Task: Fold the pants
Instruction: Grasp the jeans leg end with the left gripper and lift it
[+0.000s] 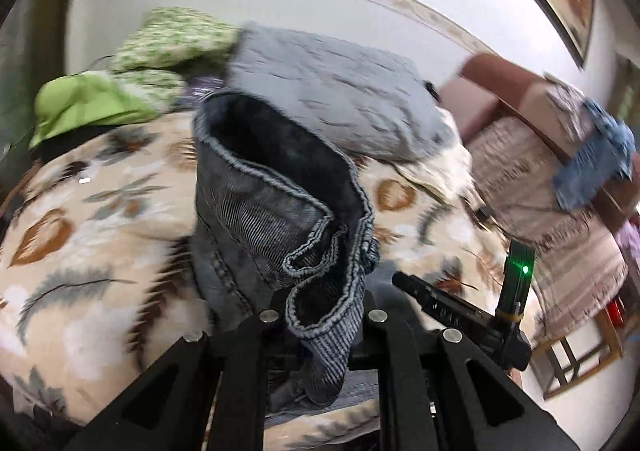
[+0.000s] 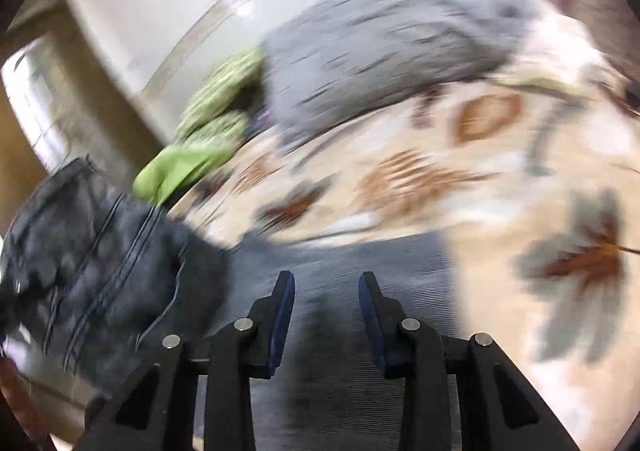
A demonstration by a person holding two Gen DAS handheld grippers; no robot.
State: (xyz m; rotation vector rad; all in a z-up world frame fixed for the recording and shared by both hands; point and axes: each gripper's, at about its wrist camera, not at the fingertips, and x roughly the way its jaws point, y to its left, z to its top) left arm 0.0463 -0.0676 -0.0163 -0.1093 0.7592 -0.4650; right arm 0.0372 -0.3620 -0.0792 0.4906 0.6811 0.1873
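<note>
The dark grey-blue corduroy pants (image 1: pixel 256 219) hang bunched from my left gripper (image 1: pixel 324 315), which is shut on the hem of a leg and holds it up over the bed. In the blurred right wrist view the pants (image 2: pixel 104 263) lie heaped at the left, with a flat part under my fingers. My right gripper (image 2: pixel 326 291) is open and empty, its blue-padded fingers (image 2: pixel 282 311) just above the flat corduroy. The other gripper (image 1: pixel 516 291), with a green light, shows at the lower right of the left wrist view.
The bed has a cream leaf-print blanket (image 1: pixel 88 219). A grey quilted pillow (image 1: pixel 336 91) and green bedding (image 1: pixel 100 99) lie at the far side. A brown sofa (image 1: pixel 520 99) with a blue cloth (image 1: pixel 596 163) stands at the right, by a wooden frame (image 1: pixel 580 363).
</note>
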